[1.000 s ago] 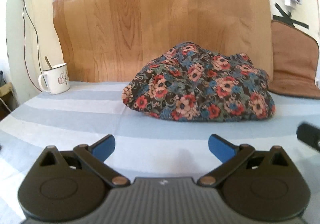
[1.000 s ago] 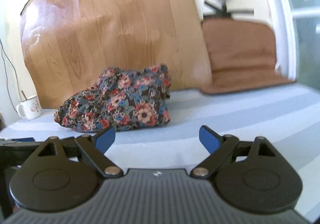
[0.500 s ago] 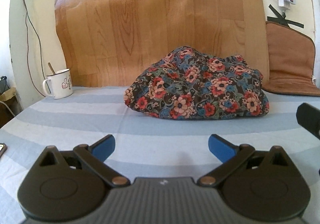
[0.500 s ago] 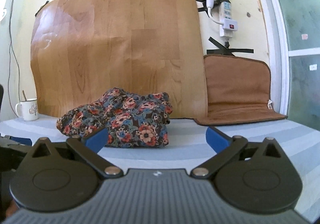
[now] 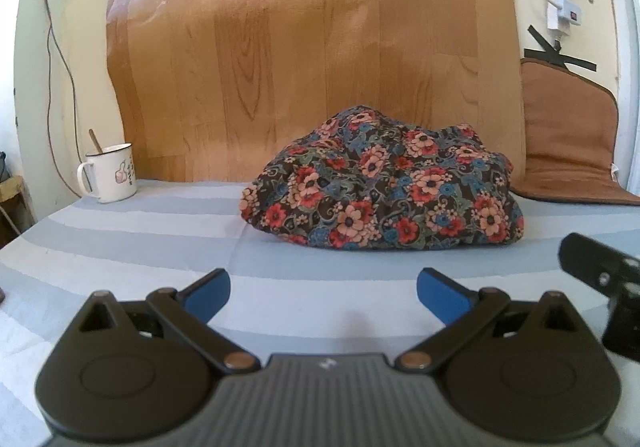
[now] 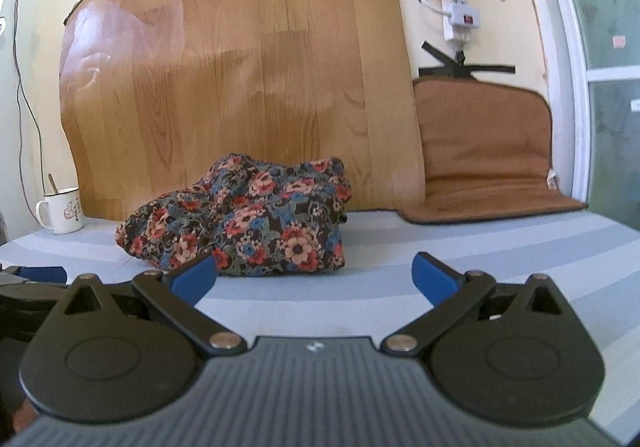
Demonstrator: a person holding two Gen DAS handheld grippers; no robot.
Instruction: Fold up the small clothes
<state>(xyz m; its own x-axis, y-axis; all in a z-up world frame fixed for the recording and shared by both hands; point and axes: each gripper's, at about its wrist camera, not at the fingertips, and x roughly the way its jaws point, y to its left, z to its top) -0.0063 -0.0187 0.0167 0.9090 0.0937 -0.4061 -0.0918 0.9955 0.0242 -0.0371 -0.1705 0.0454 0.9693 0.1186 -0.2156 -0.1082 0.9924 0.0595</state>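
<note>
Left wrist view: the left gripper (image 5: 323, 289) has its blue fingers (image 5: 208, 293) spread wide and released, gripping nothing, low over the striped worktop (image 5: 160, 239), just as half a second ago. Ahead, apart from the fingers, the floral cloth (image 5: 384, 187) lies bunched in a heap on the worktop against the wood-grain panel (image 5: 304, 47); it has not moved. A white mug (image 5: 112, 173) with a spoon stands well to its left, a brown mat (image 5: 568, 151) to its right. The right gripper's edge (image 5: 600, 279) shows at the right. In the right wrist view the right gripper (image 6: 314, 277) is likewise released and empty, but it has come closer: its left finger now overlaps the cloth's (image 6: 244, 223) lower edge in the picture, whether touching I cannot tell.
</note>
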